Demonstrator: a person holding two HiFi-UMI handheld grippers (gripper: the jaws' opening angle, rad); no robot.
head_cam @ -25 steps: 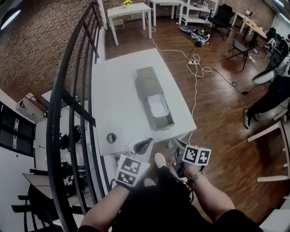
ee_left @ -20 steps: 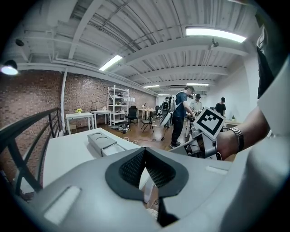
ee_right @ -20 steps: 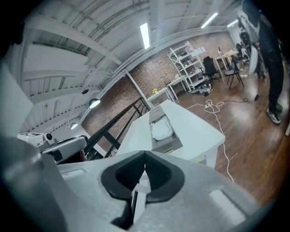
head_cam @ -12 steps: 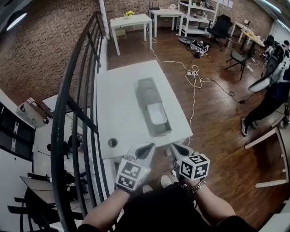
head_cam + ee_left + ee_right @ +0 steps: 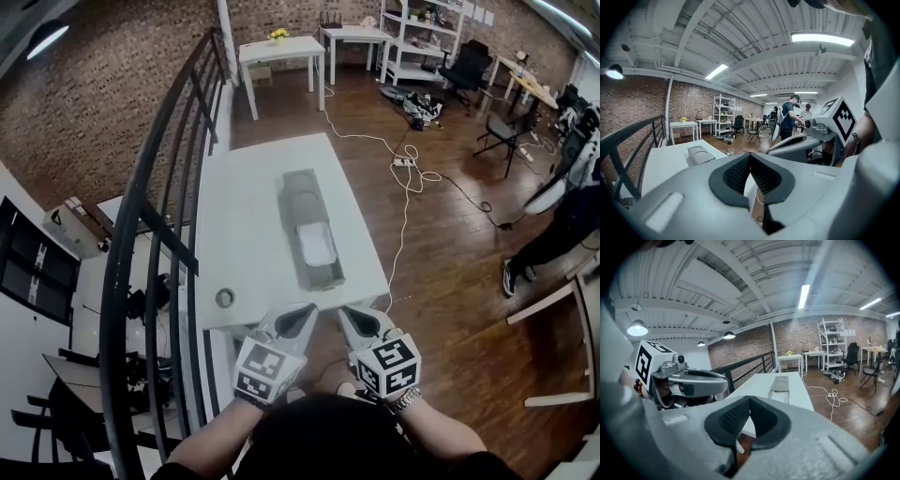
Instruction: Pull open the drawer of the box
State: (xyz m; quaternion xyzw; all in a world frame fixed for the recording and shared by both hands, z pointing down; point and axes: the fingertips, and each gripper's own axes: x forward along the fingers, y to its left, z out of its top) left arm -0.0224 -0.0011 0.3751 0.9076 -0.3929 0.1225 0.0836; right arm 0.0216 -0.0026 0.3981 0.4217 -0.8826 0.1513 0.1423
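Note:
A grey box (image 5: 302, 194) lies lengthwise on the white table (image 5: 246, 234). Its drawer (image 5: 320, 258) stands pulled out toward me, with something white inside. Both grippers hang in the air short of the table's near edge, side by side, apart from the box. My left gripper (image 5: 306, 313) is shut with nothing held, and so is my right gripper (image 5: 344, 314). In the left gripper view the shut left gripper (image 5: 750, 156) points past the box (image 5: 700, 153). In the right gripper view the right gripper (image 5: 749, 400) is pressed shut, with the box (image 5: 780, 384) far ahead.
A black railing (image 5: 155, 202) runs along the table's left side. A round cable hole (image 5: 224, 298) sits near the table's front left corner. Cables (image 5: 410, 155) trail over the wooden floor on the right. A person (image 5: 561, 220) stands at the far right; more tables (image 5: 281, 49) stand behind.
Both grippers have drawn back from the table's near edge and closer together. The view has shifted, so the box sits farther off. The drawer stays open.

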